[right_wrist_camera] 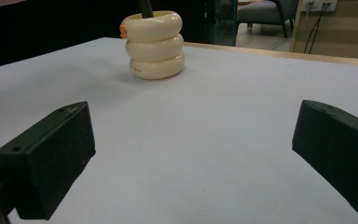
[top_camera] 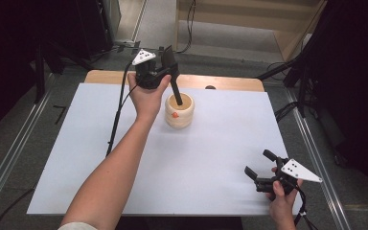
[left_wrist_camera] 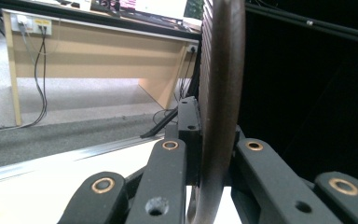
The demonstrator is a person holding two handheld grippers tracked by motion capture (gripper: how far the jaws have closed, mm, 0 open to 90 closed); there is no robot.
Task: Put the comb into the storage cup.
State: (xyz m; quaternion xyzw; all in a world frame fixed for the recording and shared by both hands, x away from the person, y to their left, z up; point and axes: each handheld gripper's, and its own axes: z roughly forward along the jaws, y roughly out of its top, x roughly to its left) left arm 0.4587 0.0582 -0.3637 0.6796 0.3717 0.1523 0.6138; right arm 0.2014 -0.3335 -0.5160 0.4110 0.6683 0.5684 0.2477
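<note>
Holder: cream ringed pot (top_camera: 179,111) stands on white worktop (top_camera: 211,153), far side.
Left hand-held gripper (top_camera: 168,67): pinching dark stick (top_camera: 176,90), lower end inside pot.
Right hand-held gripper (top_camera: 259,165): jaws spread, nothing between, near corner.

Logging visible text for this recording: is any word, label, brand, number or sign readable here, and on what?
None can be read.
Ribbed cream holder: a faint dark mark low on its side, too small and blurred to read.
Floor left of the table: a dark mark shaped like a 7; whether it is a number is unclear.
</note>
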